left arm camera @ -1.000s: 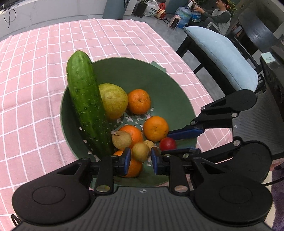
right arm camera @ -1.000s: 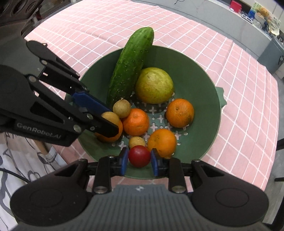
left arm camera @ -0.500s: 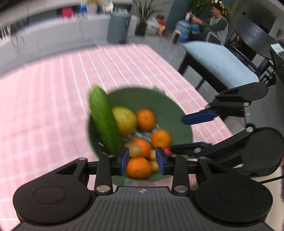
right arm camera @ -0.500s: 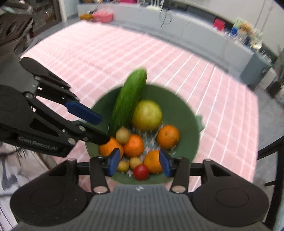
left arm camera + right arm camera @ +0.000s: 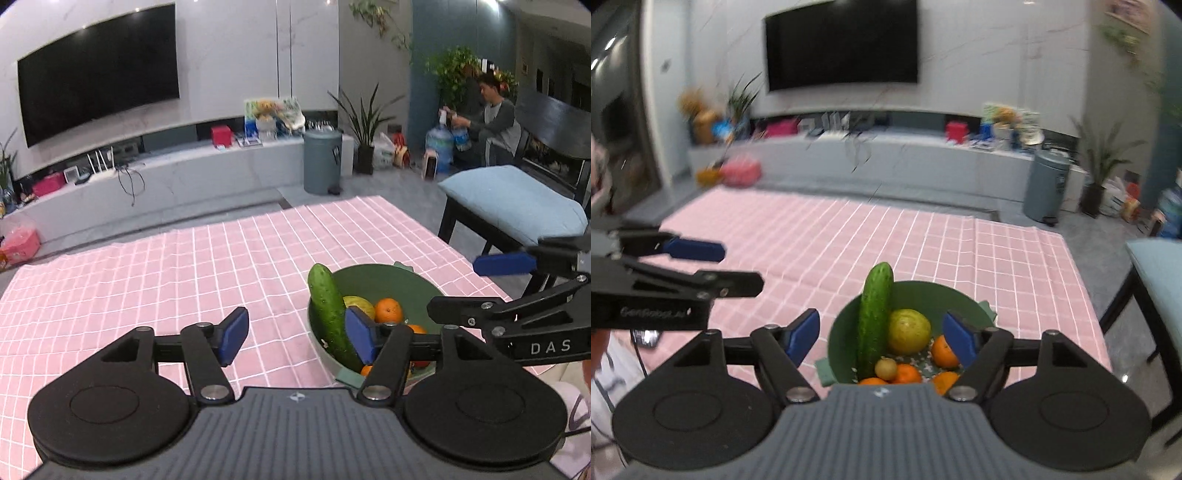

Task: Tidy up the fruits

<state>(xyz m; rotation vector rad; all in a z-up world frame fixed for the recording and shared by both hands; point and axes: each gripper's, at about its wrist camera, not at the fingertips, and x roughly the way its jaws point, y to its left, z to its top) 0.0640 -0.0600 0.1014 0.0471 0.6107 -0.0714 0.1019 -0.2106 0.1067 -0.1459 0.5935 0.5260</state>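
A green colander bowl (image 5: pixel 388 282) (image 5: pixel 923 295) sits on the pink checked tablecloth (image 5: pixel 184 266) near the table's front edge. In it lie a long cucumber (image 5: pixel 330 314) (image 5: pixel 874 314), a yellow-green pear (image 5: pixel 908 331), several oranges (image 5: pixel 388 310) (image 5: pixel 943 350) and a small brown fruit (image 5: pixel 885 368). My left gripper (image 5: pixel 297 334) is open and empty, raised to the left of the bowl. My right gripper (image 5: pixel 881 334) is open and empty, raised above the bowl's near side. Each gripper shows from the side in the other's view.
A black chair with a light blue cushion (image 5: pixel 517 206) stands right of the table. Beyond the table are a grey low counter (image 5: pixel 184 177), a grey bin (image 5: pixel 322 162) and a seated person (image 5: pixel 491 114).
Both grippers have let go of their fruit, opened wide and pulled up and back from the bowl. The red fruit and the small brown one stayed in the bowl.
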